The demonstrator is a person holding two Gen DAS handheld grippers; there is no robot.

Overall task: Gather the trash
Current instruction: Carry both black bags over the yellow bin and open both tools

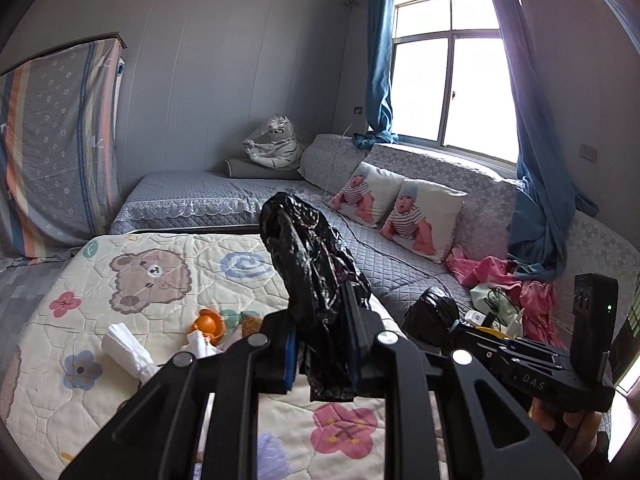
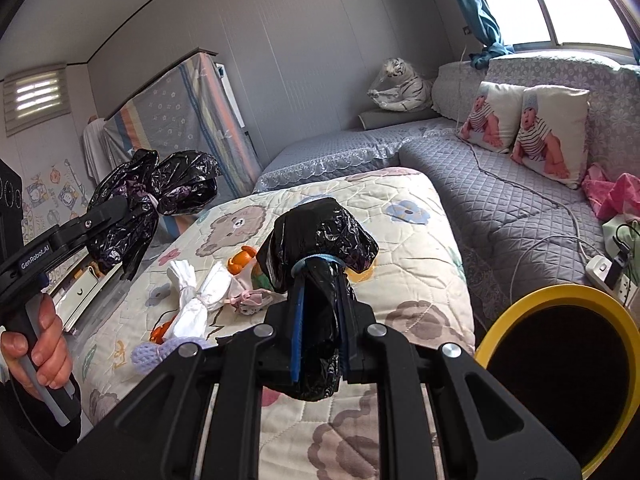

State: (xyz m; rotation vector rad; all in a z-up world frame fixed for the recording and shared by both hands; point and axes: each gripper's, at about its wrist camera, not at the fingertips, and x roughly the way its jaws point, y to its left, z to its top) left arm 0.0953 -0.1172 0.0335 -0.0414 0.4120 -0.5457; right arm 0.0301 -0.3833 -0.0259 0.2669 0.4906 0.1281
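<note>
My left gripper (image 1: 322,344) is shut on a crumpled black plastic bag (image 1: 312,264) that sticks up past its fingertips. The right wrist view shows that gripper (image 2: 120,208) at the left with the bag (image 2: 160,188) hanging loose. My right gripper (image 2: 320,320) is shut on a tight black bag bundle (image 2: 320,240) with a blue band around it. This bundle (image 1: 432,312) also appears at the right of the left wrist view. On the bear-print quilt (image 2: 420,264) below lie white tissues (image 2: 192,304), orange peel (image 2: 240,260) and a small purple knitted piece (image 2: 160,350).
A yellow-rimmed bin (image 2: 560,292) with a dark inside stands at the lower right. A grey sofa (image 2: 500,208) carries two baby-print pillows (image 2: 552,136), pink cloth (image 2: 616,196) and a power strip (image 2: 600,268). A plush tiger (image 2: 400,88) sits at the back. A hand (image 2: 44,344) holds the left gripper's handle.
</note>
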